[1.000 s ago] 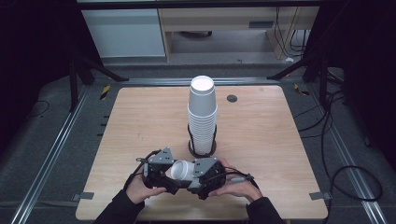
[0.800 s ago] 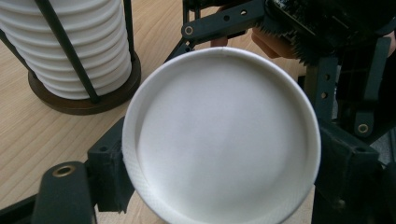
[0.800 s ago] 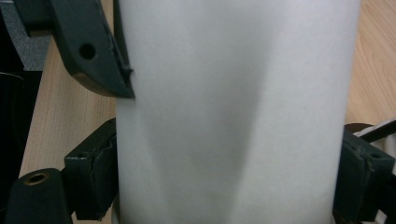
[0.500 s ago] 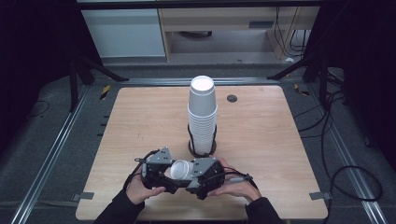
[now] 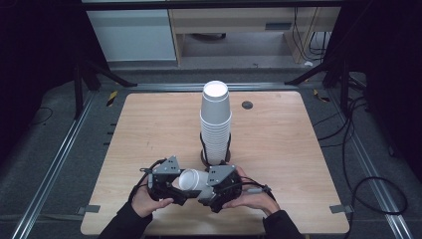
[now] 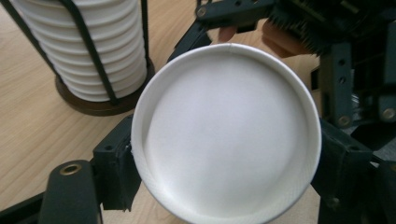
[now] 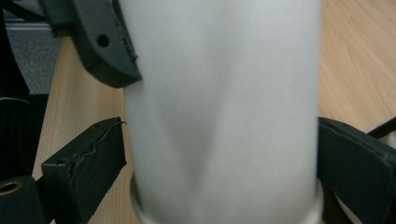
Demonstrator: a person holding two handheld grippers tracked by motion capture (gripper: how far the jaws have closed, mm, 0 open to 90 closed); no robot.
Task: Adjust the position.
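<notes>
Both hand-held grippers meet low over the counter's point(image 5: 149, 124) near edge: the left hand-held gripper point(image 5: 171, 186) has just been closing its jaws onto the base end of a white paper cup point(image 5: 191, 180), and the right hand-held gripper point(image 5: 211, 191) clamps its sides. Behind them stands a cup stack point(image 5: 215, 124) in a wire holder point(image 5: 215, 158).

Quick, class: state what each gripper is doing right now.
Left gripper: jaws just closing, pressing the base end of the paper cup.
Right gripper: shut on the same paper cup, near its rim.
</notes>
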